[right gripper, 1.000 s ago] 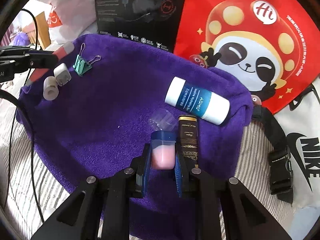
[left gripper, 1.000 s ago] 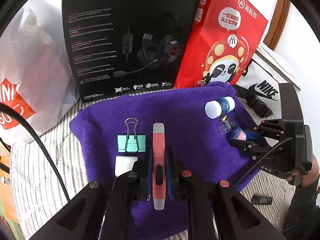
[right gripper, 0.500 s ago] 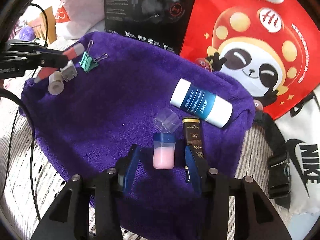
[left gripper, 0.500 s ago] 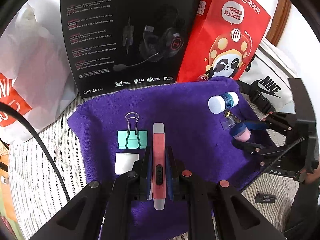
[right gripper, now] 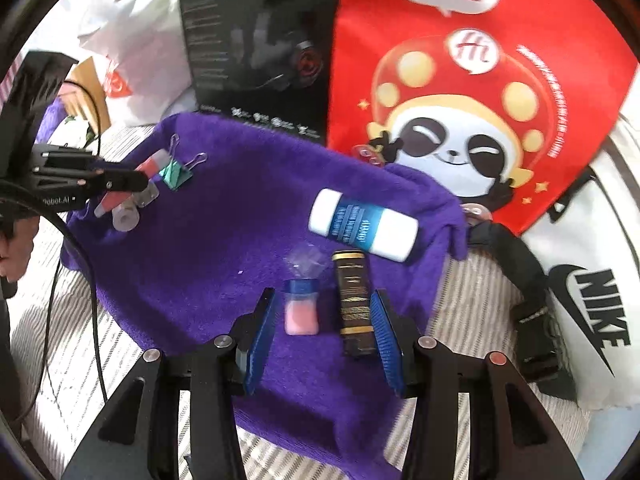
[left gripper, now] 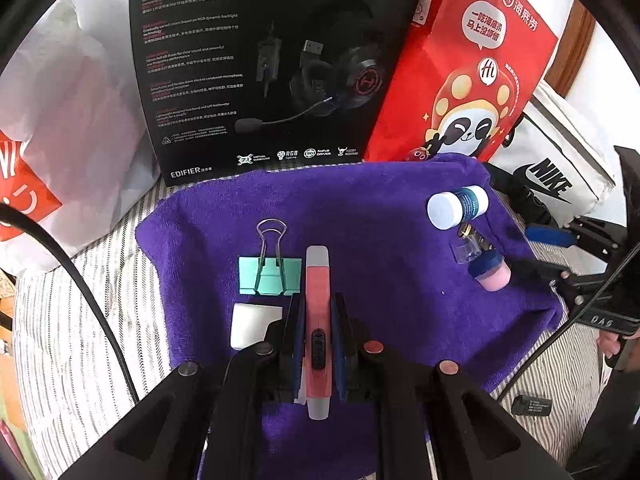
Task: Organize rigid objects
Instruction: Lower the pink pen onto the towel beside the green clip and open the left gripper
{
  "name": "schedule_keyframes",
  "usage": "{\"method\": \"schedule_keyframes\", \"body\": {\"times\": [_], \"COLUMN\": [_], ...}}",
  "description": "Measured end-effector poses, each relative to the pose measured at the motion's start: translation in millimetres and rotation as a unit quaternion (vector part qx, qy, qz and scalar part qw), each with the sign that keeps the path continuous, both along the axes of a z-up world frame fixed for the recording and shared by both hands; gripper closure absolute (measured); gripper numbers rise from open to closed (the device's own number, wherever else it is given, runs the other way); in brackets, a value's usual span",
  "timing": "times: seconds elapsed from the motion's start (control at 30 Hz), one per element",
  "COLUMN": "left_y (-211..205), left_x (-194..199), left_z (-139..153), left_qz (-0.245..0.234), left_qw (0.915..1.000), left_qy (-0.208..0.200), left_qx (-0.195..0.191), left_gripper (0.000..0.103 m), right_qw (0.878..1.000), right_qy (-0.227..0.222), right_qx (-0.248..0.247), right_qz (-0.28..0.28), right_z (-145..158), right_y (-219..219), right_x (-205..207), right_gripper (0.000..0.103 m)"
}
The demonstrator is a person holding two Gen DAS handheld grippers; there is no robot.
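Observation:
My left gripper (left gripper: 317,312) is shut on a red and grey utility knife (left gripper: 317,316) over the purple towel (left gripper: 360,220). A green binder clip (left gripper: 270,274) and a white block (left gripper: 250,324) lie just left of it. My right gripper (right gripper: 322,320) is open, its jaws wide on either side of a pink bottle with a blue cap (right gripper: 301,310) and a dark tube (right gripper: 354,300) that lie on the towel (right gripper: 224,240). A white and blue bottle (right gripper: 362,224) lies beyond them. The left gripper (right gripper: 132,180) also shows in the right wrist view.
A black headset box (left gripper: 264,64) and a red panda bag (left gripper: 472,80) stand behind the towel. A white Nike bag (right gripper: 592,300) and a black strap (right gripper: 528,304) lie to the right. A grey roll (right gripper: 126,218) lies on the towel's left end. A small black object (left gripper: 532,405) lies on the striped sheet.
My right gripper has opened, let go of the pink bottle and drawn back a little; the bottle lies on the towel. My left gripper still holds the knife in the same place.

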State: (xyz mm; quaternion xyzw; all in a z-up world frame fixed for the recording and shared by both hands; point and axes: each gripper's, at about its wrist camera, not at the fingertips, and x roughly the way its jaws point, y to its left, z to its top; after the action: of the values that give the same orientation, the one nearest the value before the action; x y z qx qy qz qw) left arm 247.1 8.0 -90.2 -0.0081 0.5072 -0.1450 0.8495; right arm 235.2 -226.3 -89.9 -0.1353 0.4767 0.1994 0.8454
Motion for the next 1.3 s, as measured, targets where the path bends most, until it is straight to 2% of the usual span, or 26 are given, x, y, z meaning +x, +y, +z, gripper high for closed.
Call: {"method": "schedule_keyframes", "body": {"times": [0.2,0.43,0.67,0.87,1.03,1.1,1.2,1.3], "left_y": [-18,-29,-34,-35,-47,-51,-59,-65], "left_x": [3,18,34,35,30,28,23,13], "left_z": [-11,-22,-33,-34,-36,-36,-34,-32], "left_qz": [-0.002,0.004,0.023,0.026,0.021,0.022,0.018,0.019], "left_qw": [0.9996,0.9996,0.9976,0.9976,0.9964,0.9961,0.9966,0.9953], "left_qy": [0.008,0.022,0.034,0.027,0.015,0.017,0.028,0.037], "left_qx": [0.026,0.018,0.056,0.059,0.081,0.084,0.076,0.087], "left_gripper": [0.091,0.090,0.090,0.090,0.090,0.087,0.074,0.073], "right_qw": [1.000,1.000,1.000,1.000,0.999,0.999,0.999,0.999], "right_qy": [-0.010,-0.019,-0.019,-0.015,-0.019,-0.022,-0.025,-0.027], "right_qx": [0.011,0.014,0.009,0.016,0.024,0.025,0.028,0.030], "right_qz": [-0.010,-0.013,-0.006,-0.019,-0.023,-0.021,-0.020,-0.022], "right_z": [17,24,23,25,31,33,35,38], "right_y": [-13,-18,-18,-26,-31,-31,-33,-35], "right_x": [-1,-4,-5,-1,-2,-4,-5,-6], "right_gripper": [0.056,0.056,0.056,0.056,0.056,0.056,0.056,0.056]}}
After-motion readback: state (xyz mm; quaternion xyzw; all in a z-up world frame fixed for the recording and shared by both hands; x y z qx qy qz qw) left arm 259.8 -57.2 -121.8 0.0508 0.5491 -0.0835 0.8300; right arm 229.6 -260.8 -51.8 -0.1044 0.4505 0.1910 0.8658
